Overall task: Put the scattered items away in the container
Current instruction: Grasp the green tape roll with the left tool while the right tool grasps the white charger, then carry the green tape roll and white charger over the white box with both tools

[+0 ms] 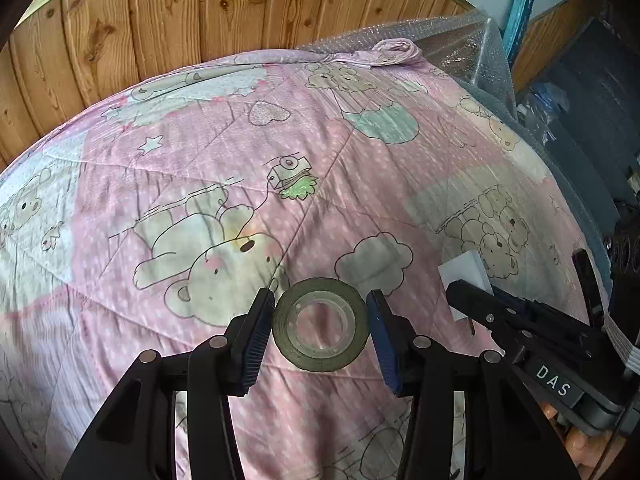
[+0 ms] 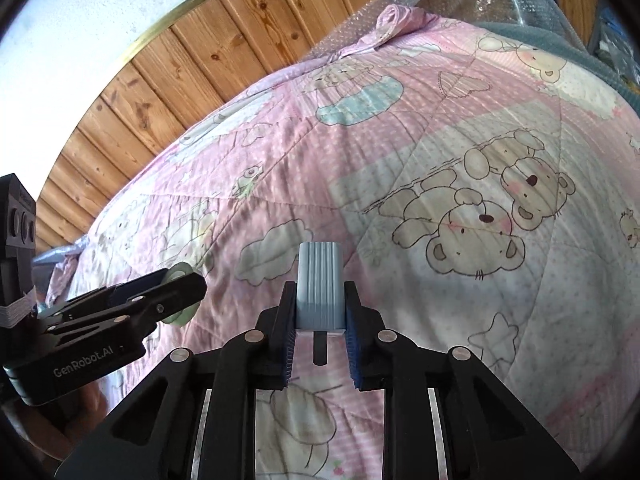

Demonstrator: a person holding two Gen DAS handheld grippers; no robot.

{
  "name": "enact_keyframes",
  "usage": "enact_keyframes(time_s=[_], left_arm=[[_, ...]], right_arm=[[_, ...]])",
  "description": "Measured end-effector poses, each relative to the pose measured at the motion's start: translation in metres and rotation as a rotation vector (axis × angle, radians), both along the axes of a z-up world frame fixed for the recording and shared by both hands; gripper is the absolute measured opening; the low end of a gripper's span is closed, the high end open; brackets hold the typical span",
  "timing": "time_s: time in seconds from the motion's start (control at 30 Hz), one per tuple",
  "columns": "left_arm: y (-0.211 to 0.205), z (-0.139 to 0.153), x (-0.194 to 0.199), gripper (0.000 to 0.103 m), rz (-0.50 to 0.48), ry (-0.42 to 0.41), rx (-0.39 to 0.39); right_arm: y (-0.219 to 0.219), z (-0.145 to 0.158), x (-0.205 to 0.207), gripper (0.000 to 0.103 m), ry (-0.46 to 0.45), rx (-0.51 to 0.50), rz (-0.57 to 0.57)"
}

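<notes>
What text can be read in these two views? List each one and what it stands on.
"DAS": white letters on a black label on the right gripper's body, seen in the left wrist view.
"GenRobot.AI": pale letters on the left gripper's black body, seen in the right wrist view.
No readable text on the tape roll, the grey plug or the quilt.

You have a pink quilt [image 1: 200,184] printed with bears, clouds and hearts spread beneath and beyond the fingers | pine wall panelling [image 1: 200,20] stands behind it, far ahead of the fingertips | bubble wrap [image 1: 452,44] is bunched past the quilt's far edge, ahead and right of the fingers
</notes>
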State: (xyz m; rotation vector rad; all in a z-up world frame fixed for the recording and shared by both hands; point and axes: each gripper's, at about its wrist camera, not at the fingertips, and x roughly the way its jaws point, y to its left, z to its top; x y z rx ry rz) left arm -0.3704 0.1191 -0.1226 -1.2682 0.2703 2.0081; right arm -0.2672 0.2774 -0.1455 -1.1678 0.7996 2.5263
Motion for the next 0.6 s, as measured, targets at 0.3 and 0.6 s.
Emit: enact_keyframes(time_s=[0.3, 0.6], left_arm=[[-0.055, 0.025, 0.052, 0.049, 0.059, -0.013, 0.004], [-0.134, 0.059, 0.121, 0.049, 0.173, -0.032, 0.054]], right_arm=[[-0.037, 0.011, 0.036, 0.022, -0.024, -0.003, 0.077], [-0.094, 0.03, 0.082, 0.022, -0.036, 0.018, 0.17]])
